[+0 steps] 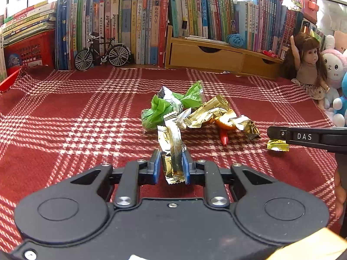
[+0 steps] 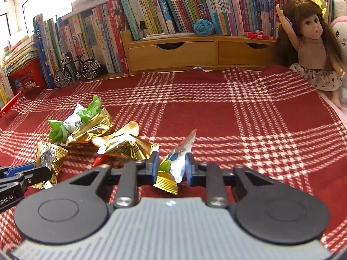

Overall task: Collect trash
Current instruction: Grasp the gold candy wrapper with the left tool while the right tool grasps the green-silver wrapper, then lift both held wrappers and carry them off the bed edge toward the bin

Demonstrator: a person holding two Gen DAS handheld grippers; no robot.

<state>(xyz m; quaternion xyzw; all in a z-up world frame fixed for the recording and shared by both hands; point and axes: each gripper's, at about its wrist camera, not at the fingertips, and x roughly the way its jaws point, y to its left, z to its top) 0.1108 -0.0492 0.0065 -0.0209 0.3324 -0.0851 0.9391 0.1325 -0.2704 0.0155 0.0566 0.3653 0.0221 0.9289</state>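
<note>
Red dustpan-like edge [image 1: 8,82] at far left of the left wrist view, partly cut off; purpose not certain. No bin visible in either view.

Lower centre of that view: left gripper [image 1: 171,164] clamped on a gold wrapper [image 1: 173,151], blue pads pressing it from both sides, wrapper standing up between the jaws and its far end reaching toward the pile. Just beyond, mid-frame: heap of wrappers [image 1: 195,112] on the red plaid cloth [image 1: 65,130], with green wrappers [image 1: 160,108] on the left of the heap, gold ones on the right, an orange piece [image 1: 225,123] and a red pen-like tip [image 1: 223,138] beneath. Right edge: right gripper [image 1: 279,139] entering sideways, a small gold-edged piece hanging under its tip.

Right wrist view, lower left: left gripper again, gold wrapper in its jaws. Centre-left: same heap, bunched together. Lower centre: right gripper closed on a white-and-blue wrapper [image 2: 180,162] with a gold crimped end, pinched between the pads, its top corner poking upward, just beside the heap's right side.

Judged progress: gathering well along, most trash already heaped in one spot; two pieces held, apparently the last loose ones. Left to do: adding them to the heap and moving the lot to some container, none of which shows here.
</note>
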